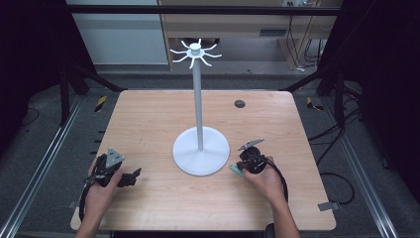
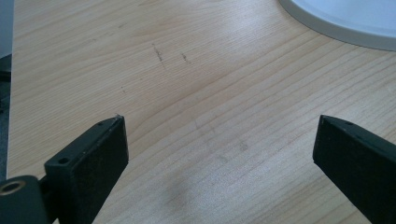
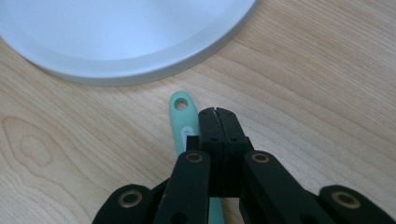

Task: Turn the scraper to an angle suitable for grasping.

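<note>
Mint-green handle (image 3: 181, 122) on a wooden table (image 1: 148, 119), beside the right gripper's (image 3: 218, 113) closed jaws.

Its holed end lies just short of the round white base of a tall hook stand (image 1: 200, 148); the pressed-together jaws sit alongside it, not around it. The right hand (image 1: 267, 179) reaches in from the near edge, angled toward the base. The left hand (image 1: 101, 186) rests near the table's front left, its gripper (image 2: 219, 140) spread wide over bare wood.

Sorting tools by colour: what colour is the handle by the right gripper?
Mint green handle, clearest in the right gripper view, beside the shut right gripper.
</note>
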`<action>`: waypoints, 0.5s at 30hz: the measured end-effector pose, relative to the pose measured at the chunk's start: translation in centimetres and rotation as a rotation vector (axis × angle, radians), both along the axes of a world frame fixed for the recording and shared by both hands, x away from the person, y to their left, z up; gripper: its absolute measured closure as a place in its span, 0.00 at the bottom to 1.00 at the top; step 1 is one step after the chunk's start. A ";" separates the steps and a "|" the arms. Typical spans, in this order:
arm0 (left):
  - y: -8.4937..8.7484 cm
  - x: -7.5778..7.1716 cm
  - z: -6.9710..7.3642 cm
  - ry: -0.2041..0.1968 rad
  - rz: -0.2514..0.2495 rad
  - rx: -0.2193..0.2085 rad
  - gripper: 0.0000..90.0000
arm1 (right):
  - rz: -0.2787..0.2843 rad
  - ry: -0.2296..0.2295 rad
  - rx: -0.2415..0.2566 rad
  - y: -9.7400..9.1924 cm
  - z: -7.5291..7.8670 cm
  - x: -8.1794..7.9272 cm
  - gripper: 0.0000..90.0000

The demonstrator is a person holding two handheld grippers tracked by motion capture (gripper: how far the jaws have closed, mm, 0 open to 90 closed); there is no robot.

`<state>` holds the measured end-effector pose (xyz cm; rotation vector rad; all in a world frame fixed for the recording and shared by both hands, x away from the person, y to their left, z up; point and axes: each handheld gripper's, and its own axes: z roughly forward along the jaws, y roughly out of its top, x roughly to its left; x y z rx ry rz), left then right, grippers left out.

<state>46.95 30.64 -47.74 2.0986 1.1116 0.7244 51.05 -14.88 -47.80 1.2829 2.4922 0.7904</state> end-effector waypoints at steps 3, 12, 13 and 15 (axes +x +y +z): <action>0.0 0.0 0.0 0.000 0.000 -0.001 0.03 | 0.000 -0.001 0.001 0.1 0.2 0.0 1.00; 0.1 -0.1 0.1 -0.001 0.001 -0.001 0.03 | 0.041 -0.021 -0.055 1.1 1.8 -0.2 1.00; 0.1 -0.1 0.1 0.001 0.000 0.001 0.03 | 0.041 -0.021 -0.055 1.1 1.8 -0.2 1.00; 0.1 -0.1 0.0 0.002 0.000 -0.001 0.03 | 0.056 -0.020 -0.076 1.4 2.1 -0.3 1.00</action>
